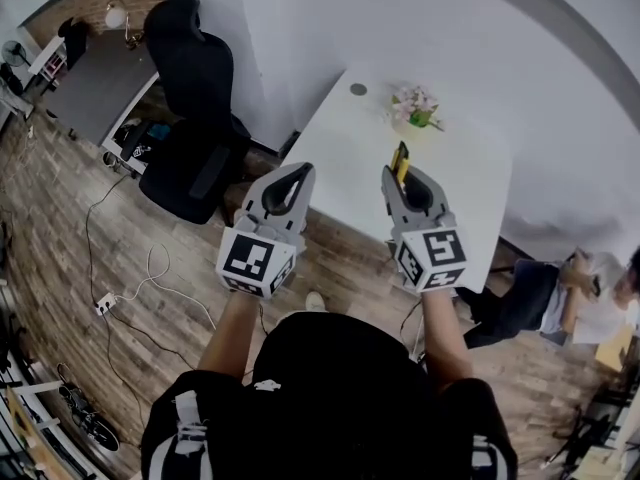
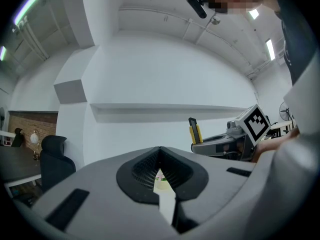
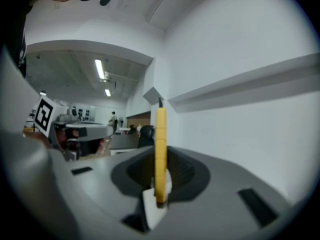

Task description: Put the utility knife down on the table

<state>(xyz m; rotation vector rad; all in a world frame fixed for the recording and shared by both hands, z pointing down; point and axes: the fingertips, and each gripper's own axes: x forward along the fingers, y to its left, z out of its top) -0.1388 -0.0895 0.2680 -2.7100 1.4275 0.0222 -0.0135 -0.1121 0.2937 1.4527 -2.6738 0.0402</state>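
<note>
A yellow utility knife (image 1: 401, 161) (image 3: 160, 149) with a black tip stands clamped in my right gripper (image 1: 399, 174), which is shut on it; the knife sticks out past the jaws over the near part of the white table (image 1: 360, 143). From the left gripper view the knife (image 2: 193, 130) shows at the right, above the right gripper's body. My left gripper (image 1: 296, 177) is held beside it at the table's near-left edge, jaws closed together with nothing between them (image 2: 160, 176). Both grippers are raised off the table.
A small pot of pink flowers (image 1: 416, 106) stands near the table's far side, with a round grommet (image 1: 358, 89) to its left. A black office chair (image 1: 190, 108) stands left of the table. Cables and a power strip (image 1: 104, 304) lie on the wooden floor. A seated person (image 1: 560, 298) is at right.
</note>
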